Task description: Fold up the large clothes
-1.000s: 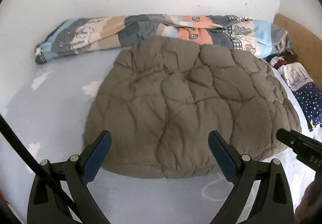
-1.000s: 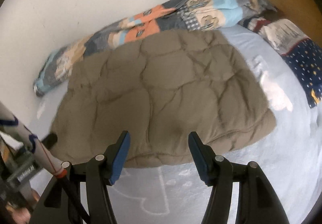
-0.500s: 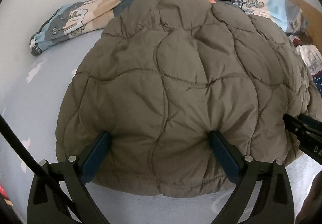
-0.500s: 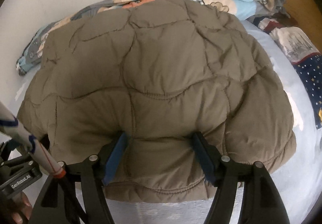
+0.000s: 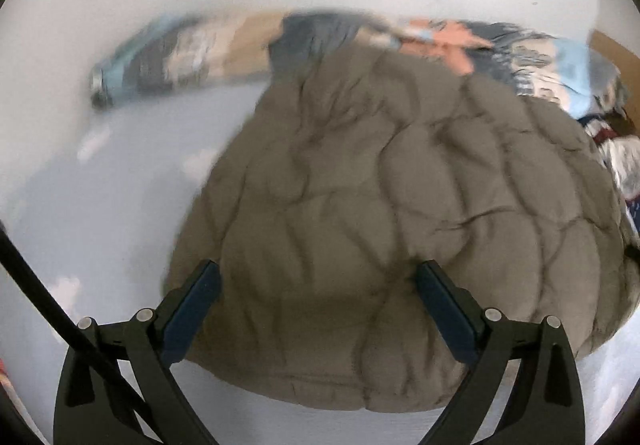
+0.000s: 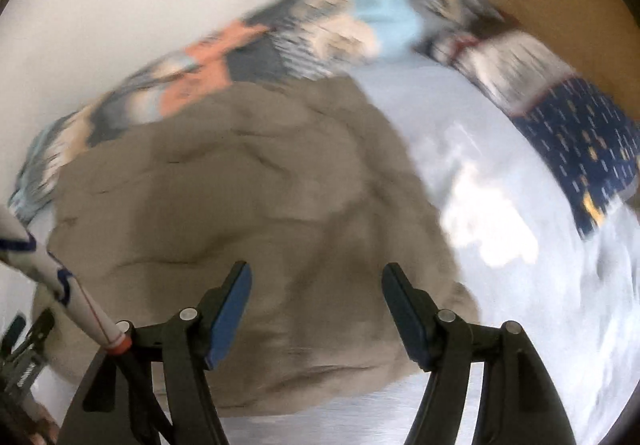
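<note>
The folded quilted jacket (image 5: 404, 213) is shown lying flat on the pale blue bed sheet (image 5: 100, 205), its far edge against the patterned blanket (image 5: 192, 49) along the wall. Half a second earlier it filled both views; now it is seen from farther off. The left gripper (image 5: 316, 305) and right gripper (image 6: 316, 309) are both released, jaws spread above its near edge, nothing clasped. The fold is judged set down, with smoothing or another fold remaining.
</note>
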### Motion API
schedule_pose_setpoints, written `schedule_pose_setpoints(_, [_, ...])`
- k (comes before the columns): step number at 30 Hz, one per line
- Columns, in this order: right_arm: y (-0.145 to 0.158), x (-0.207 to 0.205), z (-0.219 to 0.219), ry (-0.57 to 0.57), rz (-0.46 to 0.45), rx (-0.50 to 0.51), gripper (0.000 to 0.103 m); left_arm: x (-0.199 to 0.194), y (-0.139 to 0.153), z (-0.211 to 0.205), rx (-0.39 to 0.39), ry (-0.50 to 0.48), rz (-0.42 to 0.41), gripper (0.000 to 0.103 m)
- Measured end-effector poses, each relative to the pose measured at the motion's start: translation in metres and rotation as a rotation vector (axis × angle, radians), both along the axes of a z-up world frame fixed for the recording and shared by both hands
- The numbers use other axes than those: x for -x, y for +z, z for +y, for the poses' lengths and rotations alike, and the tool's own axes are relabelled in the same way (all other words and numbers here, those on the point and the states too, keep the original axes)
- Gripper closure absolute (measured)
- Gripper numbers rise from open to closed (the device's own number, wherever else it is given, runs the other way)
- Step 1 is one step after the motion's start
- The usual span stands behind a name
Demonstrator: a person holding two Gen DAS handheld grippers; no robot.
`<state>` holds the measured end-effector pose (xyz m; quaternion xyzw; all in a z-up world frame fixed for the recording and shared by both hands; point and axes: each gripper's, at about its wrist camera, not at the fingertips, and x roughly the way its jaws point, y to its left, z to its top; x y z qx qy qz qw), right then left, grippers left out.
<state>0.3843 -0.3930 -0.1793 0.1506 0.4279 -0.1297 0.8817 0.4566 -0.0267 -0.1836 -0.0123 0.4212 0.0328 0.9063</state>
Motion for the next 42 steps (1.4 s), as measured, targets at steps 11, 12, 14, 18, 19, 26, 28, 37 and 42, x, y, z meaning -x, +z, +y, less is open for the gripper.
schedule_pose_setpoints(11, [0.006,0.009,0.021,0.000,-0.035,-0.028,0.029,0.019,0.027,-0.024,-0.041,-0.052,-0.128,0.004])
schedule_pose_setpoints(12, [0.010,0.009,0.030,0.029,-0.053,-0.019,0.029,0.022,0.030,-0.031,-0.052,-0.072,-0.147,0.004])
schedule_pose_setpoints(14, [0.014,0.008,0.056,0.120,-0.076,-0.008,0.029,0.028,0.030,-0.047,-0.077,-0.128,-0.163,0.004])
schedule_pose_setpoints(18, [0.008,0.002,0.093,0.226,-0.055,0.049,0.029,0.025,0.017,-0.061,-0.117,-0.170,-0.126,0.004])
schedule_pose_setpoints(19, [0.002,-0.002,0.098,0.239,-0.034,0.063,0.029,0.022,0.012,-0.062,-0.125,-0.167,-0.104,0.004])
schedule_pose_setpoints(26, [-0.010,-0.008,0.097,0.249,0.013,0.055,0.028,0.021,0.004,-0.063,-0.128,-0.159,-0.092,0.004])
schedule_pose_setpoints(28, [-0.005,-0.004,0.096,0.237,-0.015,0.042,0.028,0.024,0.006,-0.065,-0.138,-0.162,-0.110,0.004])
schedule_pose_setpoints(37, [0.005,-0.004,0.076,0.173,-0.042,0.050,0.028,0.029,0.013,-0.065,-0.154,-0.155,-0.149,0.004])
schedule_pose_setpoints(42, [-0.004,-0.007,0.065,0.147,-0.008,0.021,0.028,0.030,0.012,-0.067,-0.164,-0.156,-0.159,0.004])
